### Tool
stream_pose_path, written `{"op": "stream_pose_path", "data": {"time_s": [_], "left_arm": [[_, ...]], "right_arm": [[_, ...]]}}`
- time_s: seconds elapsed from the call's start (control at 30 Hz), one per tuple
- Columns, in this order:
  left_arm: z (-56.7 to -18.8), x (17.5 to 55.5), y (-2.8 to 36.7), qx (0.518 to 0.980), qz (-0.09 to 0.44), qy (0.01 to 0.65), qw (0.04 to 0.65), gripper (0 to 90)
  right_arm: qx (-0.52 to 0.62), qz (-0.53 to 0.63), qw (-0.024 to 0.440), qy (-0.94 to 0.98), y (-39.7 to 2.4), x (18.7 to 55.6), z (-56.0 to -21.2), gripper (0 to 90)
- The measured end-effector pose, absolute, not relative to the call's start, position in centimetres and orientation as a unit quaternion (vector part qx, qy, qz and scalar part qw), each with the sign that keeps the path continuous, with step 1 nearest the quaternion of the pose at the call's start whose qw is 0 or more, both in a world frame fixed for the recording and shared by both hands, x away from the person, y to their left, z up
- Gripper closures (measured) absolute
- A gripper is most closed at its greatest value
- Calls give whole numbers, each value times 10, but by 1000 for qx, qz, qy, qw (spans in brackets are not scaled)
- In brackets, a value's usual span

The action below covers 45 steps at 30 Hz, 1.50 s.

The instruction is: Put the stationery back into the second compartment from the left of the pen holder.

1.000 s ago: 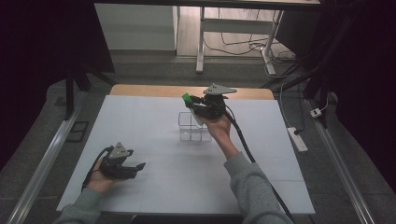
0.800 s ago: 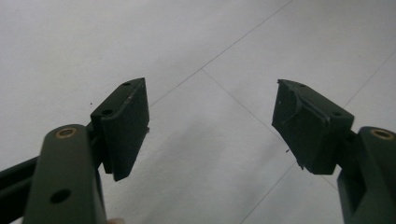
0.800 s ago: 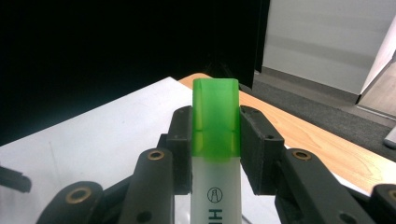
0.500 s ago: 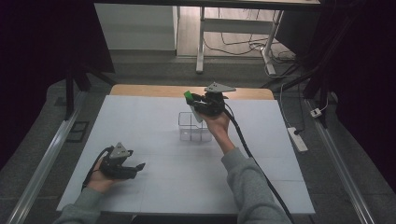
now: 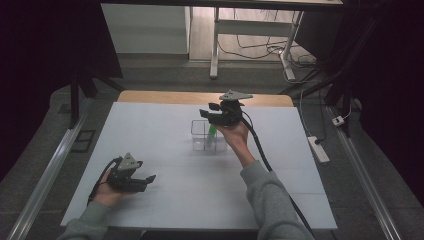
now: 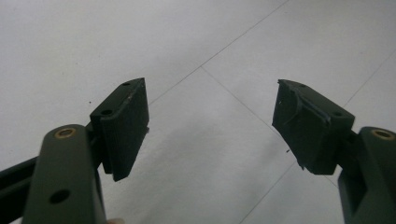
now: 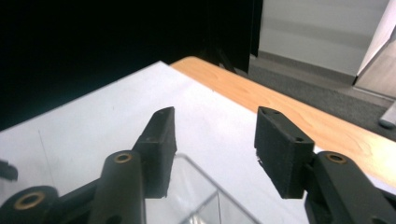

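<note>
Item: clear box, mid-table on the white table, with a green object standing tilted inside it. My right gripper hangs just above the box's far right corner; its jaws have just been opening and stand apart, nothing between them. My left gripper rests near left, jaws wide, empty.

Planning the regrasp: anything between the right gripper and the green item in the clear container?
Nothing visible. The right gripper, jaws just opened and empty, hangs above the clear container. The green item leans inside it, top open. The left gripper rests far off on the white tabletop.
</note>
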<state>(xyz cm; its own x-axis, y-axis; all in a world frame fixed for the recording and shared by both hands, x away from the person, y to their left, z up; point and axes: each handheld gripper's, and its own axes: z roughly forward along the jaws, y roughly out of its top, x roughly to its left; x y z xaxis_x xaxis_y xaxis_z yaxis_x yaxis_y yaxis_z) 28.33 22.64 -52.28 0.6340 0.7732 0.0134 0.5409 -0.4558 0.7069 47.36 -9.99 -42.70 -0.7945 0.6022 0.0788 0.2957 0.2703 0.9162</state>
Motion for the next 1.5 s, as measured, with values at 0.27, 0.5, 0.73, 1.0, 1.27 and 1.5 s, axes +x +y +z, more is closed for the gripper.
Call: {"op": "stream_pose_path", "data": {"time_s": [0.27, 0.5, 0.73, 1.0, 1.27, 1.5], "left_arm": [[-523, 283, 226, 836, 170, 394, 343, 271], [-522, 283, 226, 834, 171, 396, 344, 271], [-522, 283, 225, 834, 170, 396, 343, 269], [-522, 283, 224, 834, 170, 397, 344, 269], [-521, 283, 224, 832, 171, 398, 345, 268], [-521, 283, 225, 831, 172, 399, 348, 268]], "right_arm": [[288, 503, 141, 802, -131, 452, -429, 435], [294, 478, 147, 815, -170, 422, -436, 426], [309, 455, 149, 822, -209, 396, -450, 419], [328, 434, 149, 826, -252, 368, -471, 400], [322, 421, 155, 834, -277, 351, -483, 368], [331, 421, 152, 831, -286, 345, -489, 351]]}}
